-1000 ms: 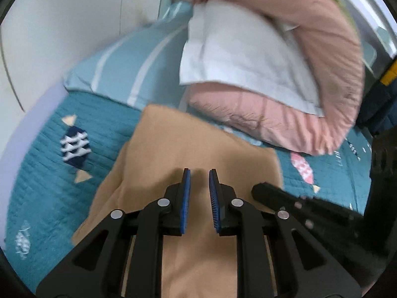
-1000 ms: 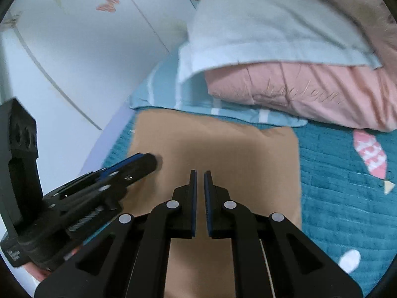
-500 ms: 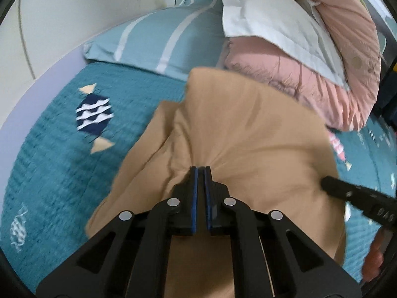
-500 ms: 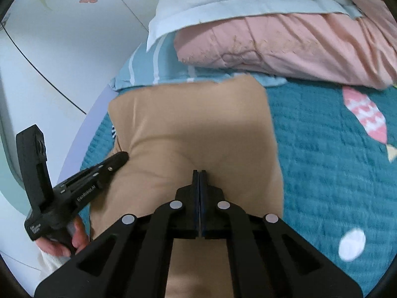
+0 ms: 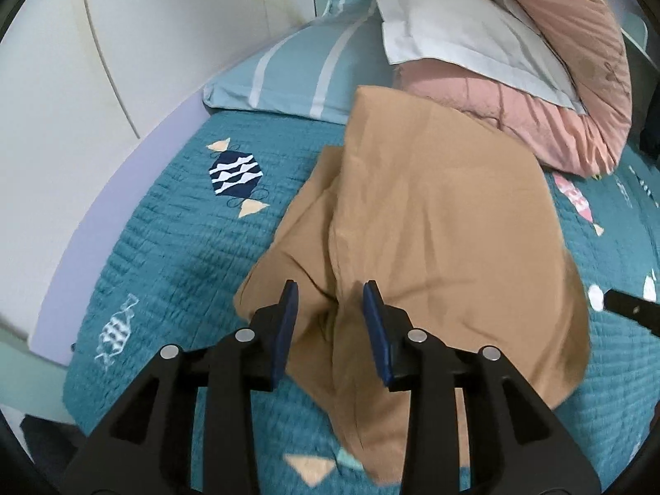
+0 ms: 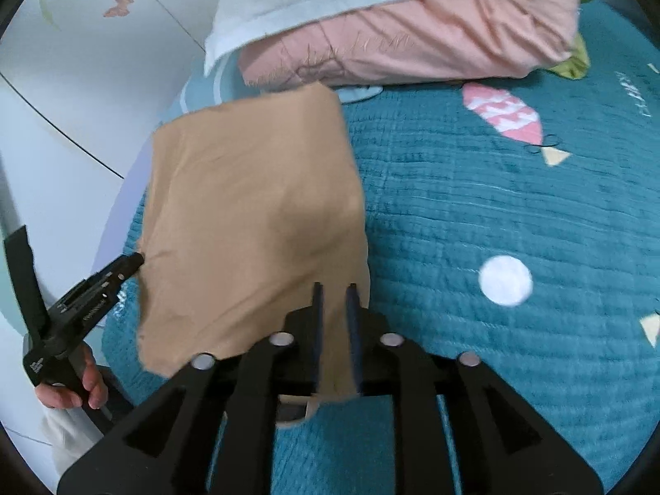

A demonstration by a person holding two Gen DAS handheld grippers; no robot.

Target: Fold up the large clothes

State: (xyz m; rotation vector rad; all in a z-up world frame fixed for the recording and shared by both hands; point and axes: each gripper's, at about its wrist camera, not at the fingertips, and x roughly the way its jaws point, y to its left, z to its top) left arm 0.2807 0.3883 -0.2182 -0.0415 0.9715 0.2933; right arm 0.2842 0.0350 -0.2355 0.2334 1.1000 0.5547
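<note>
A tan garment lies in a loose fold on the teal quilt, its left edge rumpled in layers. My left gripper hangs over its near left part. Its jaws are opening, and a raised ridge of the cloth stands between the blue pads without being pressed. In the right wrist view the same garment looks flatter. My right gripper is over its near right corner, jaws opening, with cloth loose between the pads. The left gripper shows there at the left in a hand.
A pink duvet with a white cover and a striped light-blue pillow lie just beyond the garment. A white wall runs along the bed's left edge. A green cloth pokes out by the duvet.
Half a second ago both grippers were shut on the tan cloth. Now both sets of jaws stand apart, and the garment lies lower and nearer, away from the pillows.
</note>
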